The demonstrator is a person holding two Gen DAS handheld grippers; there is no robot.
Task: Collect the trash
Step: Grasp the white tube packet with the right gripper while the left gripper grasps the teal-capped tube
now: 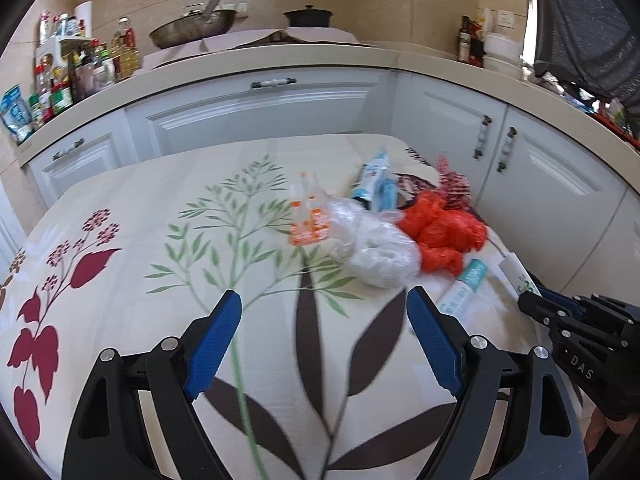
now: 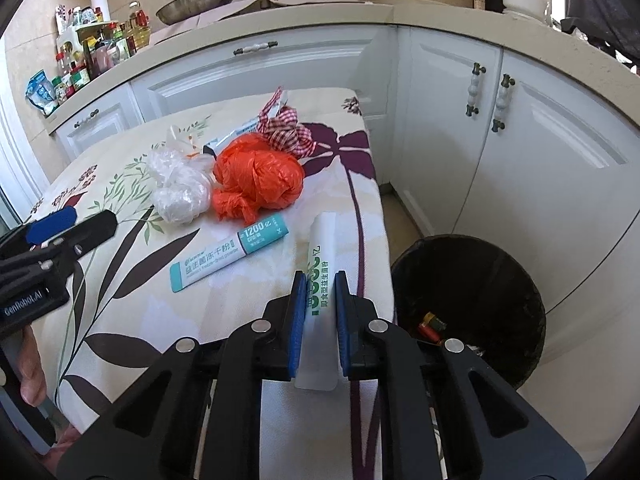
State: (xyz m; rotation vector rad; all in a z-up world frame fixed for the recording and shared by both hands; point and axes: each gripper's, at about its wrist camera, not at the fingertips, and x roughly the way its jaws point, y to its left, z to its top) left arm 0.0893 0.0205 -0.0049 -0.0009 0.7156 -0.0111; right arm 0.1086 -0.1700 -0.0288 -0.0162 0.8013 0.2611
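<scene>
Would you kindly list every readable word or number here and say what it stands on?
"1200" on the teal-and-white sachet.
"GenRobot.AI" on the left gripper body.
"DAS" on the right gripper body.
The white sachet in the right gripper: green characters, partly hidden.
Counter bottle labels: too small.
</scene>
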